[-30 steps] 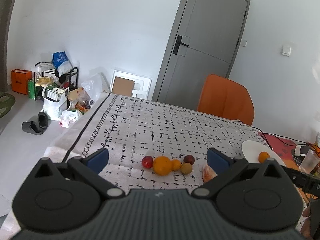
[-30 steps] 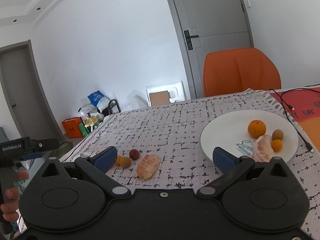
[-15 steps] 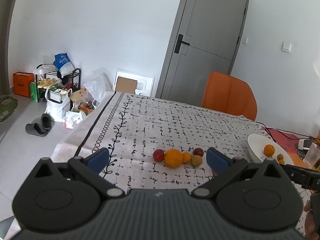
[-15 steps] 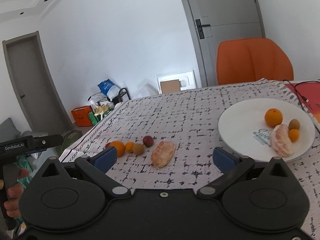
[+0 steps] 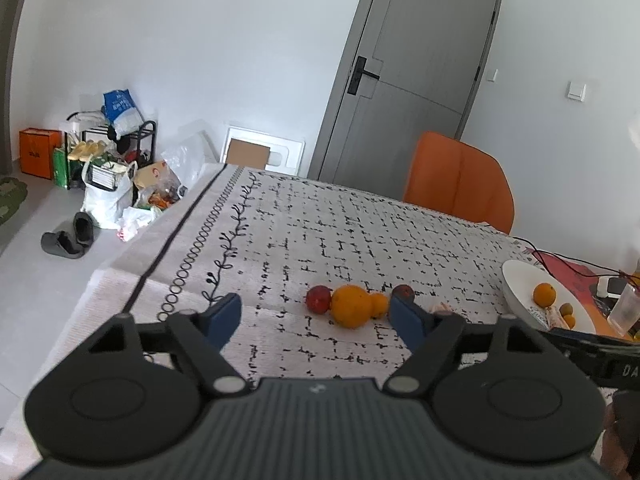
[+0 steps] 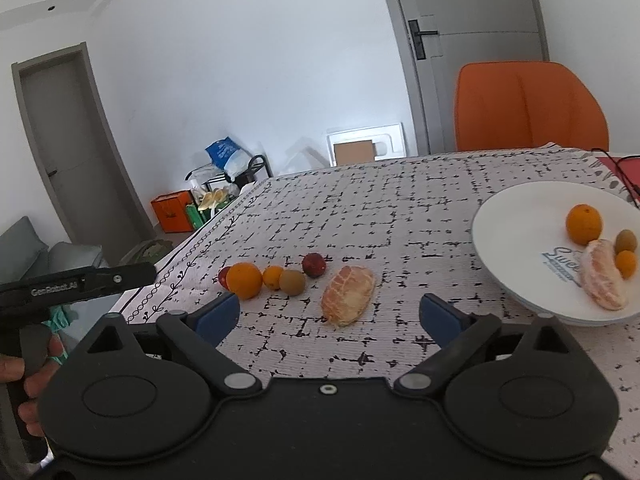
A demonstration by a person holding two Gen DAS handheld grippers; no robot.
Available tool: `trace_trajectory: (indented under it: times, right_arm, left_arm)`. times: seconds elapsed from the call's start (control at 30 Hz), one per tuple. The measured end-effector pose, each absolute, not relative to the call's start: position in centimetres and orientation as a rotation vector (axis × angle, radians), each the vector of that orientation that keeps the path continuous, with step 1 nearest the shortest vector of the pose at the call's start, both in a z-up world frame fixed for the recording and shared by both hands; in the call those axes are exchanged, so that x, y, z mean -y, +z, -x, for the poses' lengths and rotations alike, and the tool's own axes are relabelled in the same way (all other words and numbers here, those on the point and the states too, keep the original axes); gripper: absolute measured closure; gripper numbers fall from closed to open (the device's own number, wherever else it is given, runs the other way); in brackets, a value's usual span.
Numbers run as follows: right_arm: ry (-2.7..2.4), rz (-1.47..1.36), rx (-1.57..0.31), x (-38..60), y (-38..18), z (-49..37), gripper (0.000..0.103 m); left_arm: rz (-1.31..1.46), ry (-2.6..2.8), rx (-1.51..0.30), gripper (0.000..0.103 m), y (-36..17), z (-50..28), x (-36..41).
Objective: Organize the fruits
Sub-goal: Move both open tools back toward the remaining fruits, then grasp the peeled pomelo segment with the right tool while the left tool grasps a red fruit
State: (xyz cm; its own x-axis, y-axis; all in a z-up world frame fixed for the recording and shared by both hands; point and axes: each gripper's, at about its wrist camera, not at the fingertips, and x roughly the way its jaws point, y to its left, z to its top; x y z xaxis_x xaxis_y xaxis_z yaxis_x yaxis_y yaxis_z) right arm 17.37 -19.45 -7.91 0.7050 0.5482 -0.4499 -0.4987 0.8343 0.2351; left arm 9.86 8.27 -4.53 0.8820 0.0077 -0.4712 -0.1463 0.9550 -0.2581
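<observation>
We find both tools, left (image 5: 314,314) and right (image 6: 330,310), parted and holding nothing, jaws just closing. Loose fruits (image 6: 276,276) line the surface's (image 6: 400,208) left edge; others fill the plate (image 6: 516,224) rightward.

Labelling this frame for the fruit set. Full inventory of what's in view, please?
Plate: 1, white, table right; holds orange, kiwi, small tangerine, peeled segment.
Tablecloth: 1, white with black marks.
Loose fruit in a row on the cloth: large orange, small tangerine, kiwi, two dark red fruits, peeled segment.
Chair: 1, orange, behind table.
Door: grey.
Bags and slippers: floor, left.
Left gripper: open, empty, jaws just closing.
Right gripper: open, empty, jaws just closing.
</observation>
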Motion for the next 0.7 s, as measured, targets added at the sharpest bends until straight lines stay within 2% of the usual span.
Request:
trace_trajectory:
  times: [0.17, 0.3, 0.53, 0.7]
  right_arm:
    - [0.591, -0.081, -0.557, 18.4, -8.4, -18.2, 0.018]
    - [0.595, -0.080, -0.574, 17.9, -8.8, -19.0, 0.025]
    - [0.600, -0.081, -0.611, 17.1, -9.6, -20.7, 0.030]
    - [0.600, -0.080, -0.636, 16.6, -10.2, -21.7, 0.037]
  left_arm:
    - [0.298, 0.064, -0.502, 0.037, -5.3, -10.9, -7.9]
    - [0.292, 0.051, -0.511, 0.041, -5.6, -11.7, -7.5]
    - [0.284, 0.053, -0.532, 0.046, -6.5, -13.5, -7.2]
    - [0.288, 0.063, -0.554, 0.058, -7.4, -14.7, -7.6]
